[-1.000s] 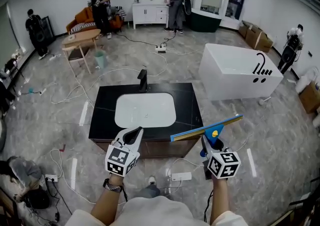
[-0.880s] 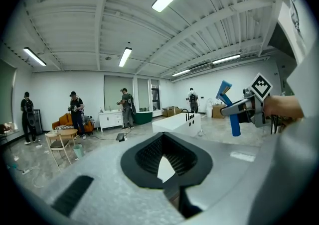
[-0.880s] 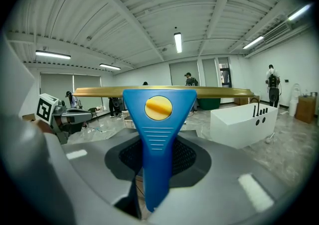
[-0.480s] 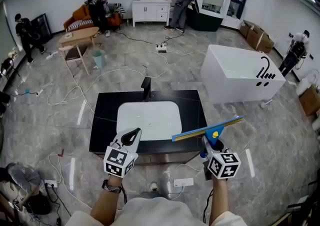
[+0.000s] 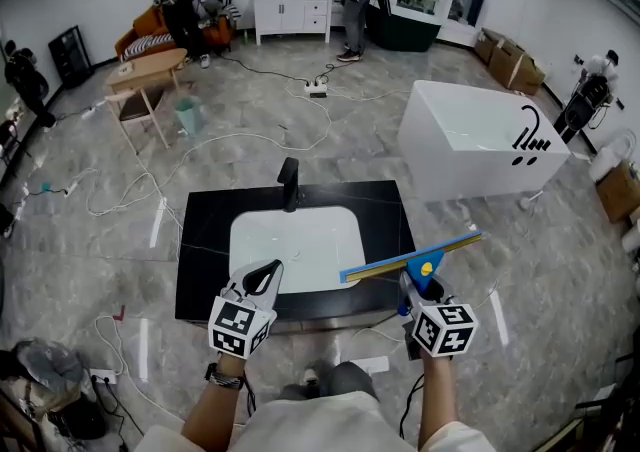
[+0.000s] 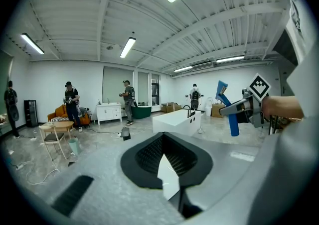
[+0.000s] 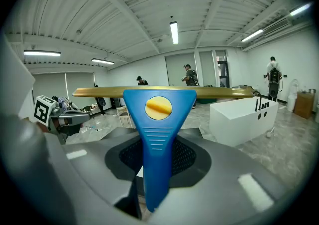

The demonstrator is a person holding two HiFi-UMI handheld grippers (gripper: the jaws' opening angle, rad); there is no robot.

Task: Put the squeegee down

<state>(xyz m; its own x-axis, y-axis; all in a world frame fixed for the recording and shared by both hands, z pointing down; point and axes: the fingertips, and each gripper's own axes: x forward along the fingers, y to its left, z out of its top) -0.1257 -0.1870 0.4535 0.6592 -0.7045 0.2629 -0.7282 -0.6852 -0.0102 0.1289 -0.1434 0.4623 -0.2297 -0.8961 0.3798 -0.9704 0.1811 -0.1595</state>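
Now that the surface (image 5: 386,225) is nearer, with the right tool (image 5: 418,281) pinching the squeegee (image 5: 400,262) and the left tool (image 5: 264,273) pressed together, set-down looks close.

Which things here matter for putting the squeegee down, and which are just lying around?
Job in hand: blue-handled squeegee with a yellow blade bar, gripped by the right hand-held gripper; black countertop with a white basin, a likely landing spot.

Lying about: white bathtub; floor cables; wooden table; cardboard boxes; empty left hand-held gripper.
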